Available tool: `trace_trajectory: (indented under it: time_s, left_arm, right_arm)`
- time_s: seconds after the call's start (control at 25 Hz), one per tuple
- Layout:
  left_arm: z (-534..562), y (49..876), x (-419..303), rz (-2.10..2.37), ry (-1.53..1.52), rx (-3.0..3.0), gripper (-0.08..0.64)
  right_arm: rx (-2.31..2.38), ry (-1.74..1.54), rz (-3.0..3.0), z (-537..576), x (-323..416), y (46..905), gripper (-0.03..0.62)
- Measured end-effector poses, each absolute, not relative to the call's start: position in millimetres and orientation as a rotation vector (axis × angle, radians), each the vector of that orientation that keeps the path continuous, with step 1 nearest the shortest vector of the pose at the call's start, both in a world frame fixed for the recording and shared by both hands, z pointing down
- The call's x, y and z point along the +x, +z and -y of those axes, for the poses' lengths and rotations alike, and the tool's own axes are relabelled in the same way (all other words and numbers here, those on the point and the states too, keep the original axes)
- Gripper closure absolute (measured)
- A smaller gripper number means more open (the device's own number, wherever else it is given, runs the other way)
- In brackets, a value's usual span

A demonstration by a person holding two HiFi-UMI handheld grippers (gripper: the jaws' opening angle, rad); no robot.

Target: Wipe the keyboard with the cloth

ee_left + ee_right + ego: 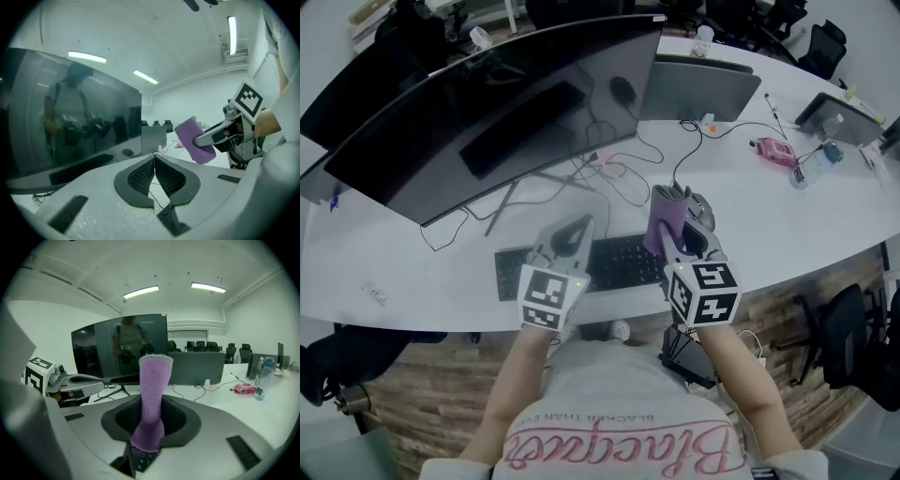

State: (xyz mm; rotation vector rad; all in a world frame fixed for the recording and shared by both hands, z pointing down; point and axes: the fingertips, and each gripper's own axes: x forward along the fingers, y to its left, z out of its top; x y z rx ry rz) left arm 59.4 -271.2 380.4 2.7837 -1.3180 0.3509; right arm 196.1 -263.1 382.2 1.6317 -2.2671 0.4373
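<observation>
A black keyboard (614, 262) lies on the white desk near its front edge, partly hidden under both grippers. My right gripper (680, 225) is shut on a folded purple cloth (662, 225), held above the keyboard's right end. In the right gripper view the cloth (152, 399) stands upright between the jaws, with keyboard keys just below. My left gripper (572, 230) hovers over the keyboard's left half, jaws shut and empty (153, 176). The left gripper view shows the cloth (194, 139) off to the right in the other gripper.
A large dark curved monitor (487, 112) stands behind the keyboard with loose cables (609, 178) at its foot. A closed laptop (698, 89) sits behind. A pink item (773, 150) and a bottle (262, 378) lie at the right. The desk's front edge (609, 305) is right below the keyboard.
</observation>
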Motion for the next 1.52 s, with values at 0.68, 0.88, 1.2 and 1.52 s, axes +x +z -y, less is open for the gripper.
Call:
trace_trajectory:
  time_s: [0.68,0.88,1.2,1.52]
  left_arm:
    - [266.2,276.3,1.4,1.59,0.076,2.85,0.555]
    - [259.2,259.2,-10.6,1.621,-0.002,2.845,0.555]
    - [251.3,246.4,-24.7,1.677,-0.064,2.825,0.555]
    - [249.6,243.1,-25.7,1.672,-0.077,2.832,0.555]
  right_arm:
    - [1.481,0.009,2.655,260.0,75.3,273.0,0.5]
    - [1.428,-0.061,2.728,250.0,52.5,258.7,0.5]
    - [1.4,-0.134,2.773,242.3,35.0,247.3,0.5]
    - [1.382,-0.123,2.763,243.1,28.8,252.4,0.502]
